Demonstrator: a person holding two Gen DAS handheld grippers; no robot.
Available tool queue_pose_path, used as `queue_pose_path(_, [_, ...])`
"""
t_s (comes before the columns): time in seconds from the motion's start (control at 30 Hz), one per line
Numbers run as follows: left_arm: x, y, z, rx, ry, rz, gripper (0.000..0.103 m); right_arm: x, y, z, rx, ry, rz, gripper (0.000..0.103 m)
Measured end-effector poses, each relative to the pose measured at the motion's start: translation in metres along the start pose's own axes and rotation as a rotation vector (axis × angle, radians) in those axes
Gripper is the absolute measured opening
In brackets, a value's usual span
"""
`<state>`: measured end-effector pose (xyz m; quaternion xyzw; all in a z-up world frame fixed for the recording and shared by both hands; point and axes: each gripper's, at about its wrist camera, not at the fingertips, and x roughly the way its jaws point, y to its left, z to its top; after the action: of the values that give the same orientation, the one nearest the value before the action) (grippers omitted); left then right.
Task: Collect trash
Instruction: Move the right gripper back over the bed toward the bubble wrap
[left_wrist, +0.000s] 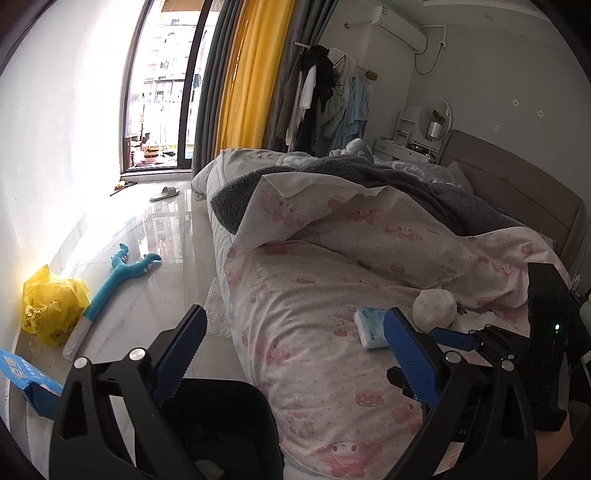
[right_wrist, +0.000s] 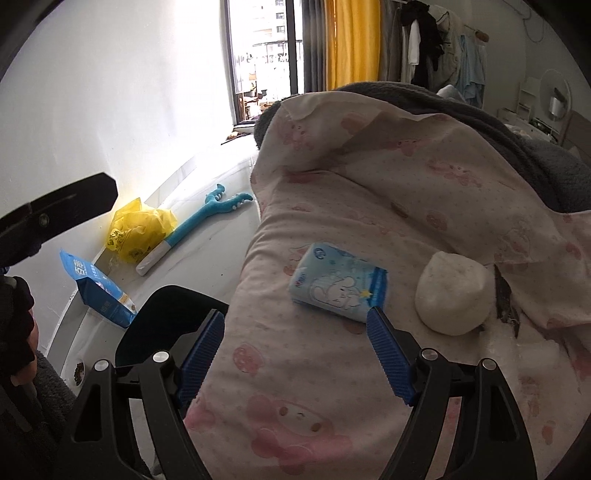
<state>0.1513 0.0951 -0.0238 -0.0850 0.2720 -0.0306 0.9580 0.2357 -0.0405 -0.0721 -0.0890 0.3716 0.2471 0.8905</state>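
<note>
Blue tissue pack (right_wrist: 340, 282) flat on pink quilt (right_wrist: 295, 369), long axis slanting down-right, both tools (right_wrist: 295, 352) (left_wrist: 295, 349) open, empty.

Just ahead of your right gripper (right_wrist: 295, 341), a blue tissue pack (right_wrist: 340, 282) lies flat on the bedcover, near its right finger. Right of that finger sits a crumpled white paper ball (right_wrist: 452, 293), apart from the pack.

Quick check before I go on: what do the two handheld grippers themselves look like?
Both match: the left gripper and right gripper have black angular frames with silver round pivot bolts and blue ribbed finger pads. From the left view, the right unit's black body carries a small green light.
</note>
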Motion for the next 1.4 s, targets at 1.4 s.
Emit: queue_pose_path(1.4, [0.086,-0.075,-0.020,0.034,0.091,-0.042,0.098,-0.013,-0.155,-0.050,0.235,0.013,-0.122,0.061])
